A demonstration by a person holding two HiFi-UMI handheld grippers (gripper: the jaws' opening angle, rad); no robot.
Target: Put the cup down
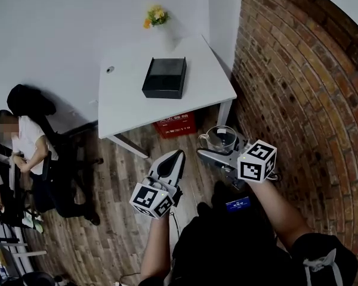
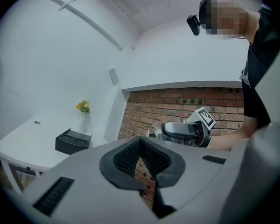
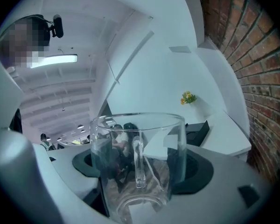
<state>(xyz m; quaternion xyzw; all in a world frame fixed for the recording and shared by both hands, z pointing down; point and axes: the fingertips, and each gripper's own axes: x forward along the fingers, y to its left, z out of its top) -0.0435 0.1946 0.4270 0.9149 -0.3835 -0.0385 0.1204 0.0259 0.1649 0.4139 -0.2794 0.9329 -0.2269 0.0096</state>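
The right gripper (image 1: 225, 150) is clenched on a clear glass cup (image 1: 221, 137), one dark pad pressed against each side of the glass. In the right gripper view the cup (image 3: 137, 164) stands upright between the pads with its handle turned toward the camera, and it looks empty. The left gripper (image 1: 174, 159) is closed on nothing. Its ribbed pads (image 2: 126, 157) meet at the tip with only brickwork showing past them.

The cup hangs in the air above the wooden floor (image 1: 119, 207), near the front right corner of a white bench (image 1: 125, 103) but not over it. A black box (image 1: 165, 77) sits on the bench. Only the left gripper view shows the two round hollows in its top. Yellow flowers (image 1: 157, 15) in a white vase stand at the bench's far edge.

A red crate (image 1: 176, 125) under the bench carries white lettering too small to read. A brick wall (image 1: 298, 70) runs along the right. Only the head view shows a person (image 1: 27, 142) seated at the far left.
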